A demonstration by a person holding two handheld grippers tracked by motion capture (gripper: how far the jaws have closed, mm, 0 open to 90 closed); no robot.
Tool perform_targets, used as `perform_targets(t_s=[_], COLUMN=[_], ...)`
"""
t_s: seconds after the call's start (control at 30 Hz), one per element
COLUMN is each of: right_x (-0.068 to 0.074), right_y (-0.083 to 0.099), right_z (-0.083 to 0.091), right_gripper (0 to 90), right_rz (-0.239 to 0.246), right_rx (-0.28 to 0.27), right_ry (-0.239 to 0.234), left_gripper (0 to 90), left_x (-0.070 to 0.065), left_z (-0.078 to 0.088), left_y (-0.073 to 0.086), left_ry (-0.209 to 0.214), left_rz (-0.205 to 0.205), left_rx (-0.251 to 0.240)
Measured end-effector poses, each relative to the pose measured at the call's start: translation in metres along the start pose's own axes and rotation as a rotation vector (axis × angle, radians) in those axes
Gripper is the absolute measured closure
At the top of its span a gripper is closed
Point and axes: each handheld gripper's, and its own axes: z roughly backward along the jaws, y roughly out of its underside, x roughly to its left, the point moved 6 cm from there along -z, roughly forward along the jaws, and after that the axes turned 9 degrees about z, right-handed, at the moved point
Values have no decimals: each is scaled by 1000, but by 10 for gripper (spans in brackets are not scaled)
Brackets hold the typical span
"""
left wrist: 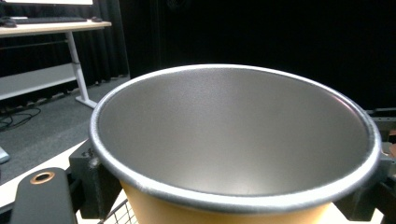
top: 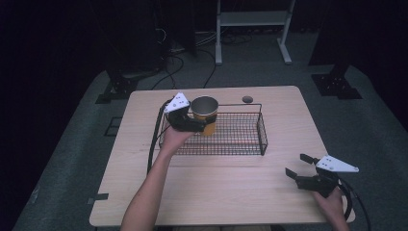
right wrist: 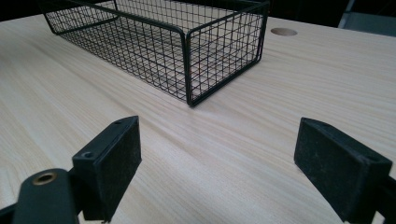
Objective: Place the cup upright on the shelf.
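Observation:
A yellow paper cup (top: 205, 114) with a grey inside is held upright over the left end of the black wire basket (top: 240, 150). My left gripper (top: 196, 124) is shut on the cup's side. In the left gripper view the cup (left wrist: 233, 140) sits between the jaws, its open mouth facing up and nothing inside it. My right gripper (top: 297, 165) hovers low at the table's right front, open, its jaws pointing left toward the basket (right wrist: 187, 56). In the right gripper view my right gripper (right wrist: 217, 161) has only bare table between its jaws.
The light wooden table (top: 216, 192) has a round cable hole (top: 247, 99) behind the basket. A white desk frame (top: 252, 24) and cables stand on the grey floor beyond. Black stand feet (top: 337, 84) flank the table's far corners.

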Motion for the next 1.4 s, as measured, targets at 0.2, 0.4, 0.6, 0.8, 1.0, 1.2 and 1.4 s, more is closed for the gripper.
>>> perform_targets(t_s=[0.2,0.4,0.6,0.8,1.0,1.2,1.4], right_x=[0,0,0,0,0,0,0], right_y=[0,0,0,0,0,0,0], right_z=[0,0,0,0,0,0,0], right_gripper=[137,137,137,138,138,137,138], right_rz=[-1,1,2,3,4,5,5], right_rx=[-1,-2,-2,-1,0,-2,-3], right_ry=[-2,-1,-1,-1,-1,-3,-5], left_gripper=[130,127,124,123,118,114,114], left_x=[7,21,35,38,39,37,40], left_z=[-9,-16,-18,-23,-33,-43,-48], left_y=[2,7,15,22,25,29,32], left_ry=[12,-28,-16,-3,2,18,15], left_rz=[6,-5,30,38,21,16,-6], left_rx=[17,36,50,77,132,167,223])
